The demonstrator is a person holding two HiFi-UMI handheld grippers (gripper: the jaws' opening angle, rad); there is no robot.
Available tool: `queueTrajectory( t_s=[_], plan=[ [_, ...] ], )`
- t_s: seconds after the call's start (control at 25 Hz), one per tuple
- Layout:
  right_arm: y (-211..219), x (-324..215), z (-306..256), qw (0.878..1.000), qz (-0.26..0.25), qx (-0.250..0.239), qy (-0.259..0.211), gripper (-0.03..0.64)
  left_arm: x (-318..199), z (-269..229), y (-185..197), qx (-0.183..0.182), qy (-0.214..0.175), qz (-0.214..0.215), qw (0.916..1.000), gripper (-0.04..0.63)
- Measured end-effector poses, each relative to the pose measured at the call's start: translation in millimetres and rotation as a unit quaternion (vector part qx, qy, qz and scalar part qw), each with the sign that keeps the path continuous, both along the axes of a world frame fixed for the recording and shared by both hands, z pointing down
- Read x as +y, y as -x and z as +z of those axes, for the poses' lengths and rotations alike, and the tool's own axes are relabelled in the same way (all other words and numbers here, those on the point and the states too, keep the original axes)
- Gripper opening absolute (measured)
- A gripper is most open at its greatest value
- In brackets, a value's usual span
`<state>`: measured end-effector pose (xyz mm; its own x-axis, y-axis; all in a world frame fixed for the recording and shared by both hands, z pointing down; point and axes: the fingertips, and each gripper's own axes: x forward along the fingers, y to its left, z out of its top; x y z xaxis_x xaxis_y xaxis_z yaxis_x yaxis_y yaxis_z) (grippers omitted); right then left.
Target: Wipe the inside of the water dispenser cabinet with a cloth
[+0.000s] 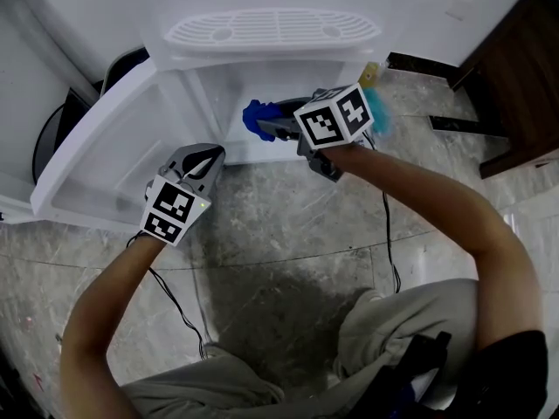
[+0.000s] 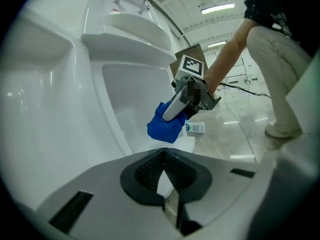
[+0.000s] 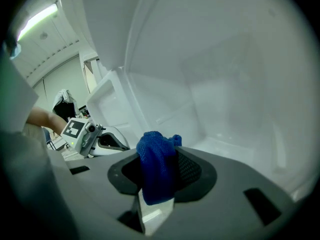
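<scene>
The white water dispenser's cabinet [image 1: 220, 103] stands open, its door [image 1: 96, 160] swung out to the left. My right gripper [image 1: 271, 127] is shut on a bunched blue cloth [image 1: 258, 119] at the cabinet's mouth. In the right gripper view the cloth [image 3: 157, 166] sits between the jaws, with the bare white inner walls [image 3: 225, 99] just ahead. The left gripper view shows the same cloth [image 2: 166, 125] hanging from the right gripper [image 2: 175, 111]. My left gripper [image 1: 212, 158] is shut and empty, low beside the door's hinge edge, apart from the cloth.
A perforated drip tray [image 1: 271, 29] tops the dispenser. A small bottle [image 2: 195, 128] lies on the marble floor by the cabinet's base. Dark wooden furniture [image 1: 515, 68] stands at the right. Cables [image 1: 389, 234] trail across the floor near the person's legs.
</scene>
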<state>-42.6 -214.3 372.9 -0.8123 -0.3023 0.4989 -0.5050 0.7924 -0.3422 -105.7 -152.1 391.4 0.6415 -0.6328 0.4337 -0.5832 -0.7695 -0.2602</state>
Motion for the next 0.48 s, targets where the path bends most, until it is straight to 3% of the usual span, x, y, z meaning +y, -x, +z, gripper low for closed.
queueTrajectory(
  t_s=[0.36,0.48],
  plan=[
    [27,-24,6,0.997,0.006,0.036,-0.07,0.112,1,0,4,0.051,0.041,-0.017,0.9977,0.008],
    [41,-38,14,0.991,0.003,0.065,-0.115,0.112,6,2,4,0.066,0.053,-0.013,0.9963,0.008]
  ],
)
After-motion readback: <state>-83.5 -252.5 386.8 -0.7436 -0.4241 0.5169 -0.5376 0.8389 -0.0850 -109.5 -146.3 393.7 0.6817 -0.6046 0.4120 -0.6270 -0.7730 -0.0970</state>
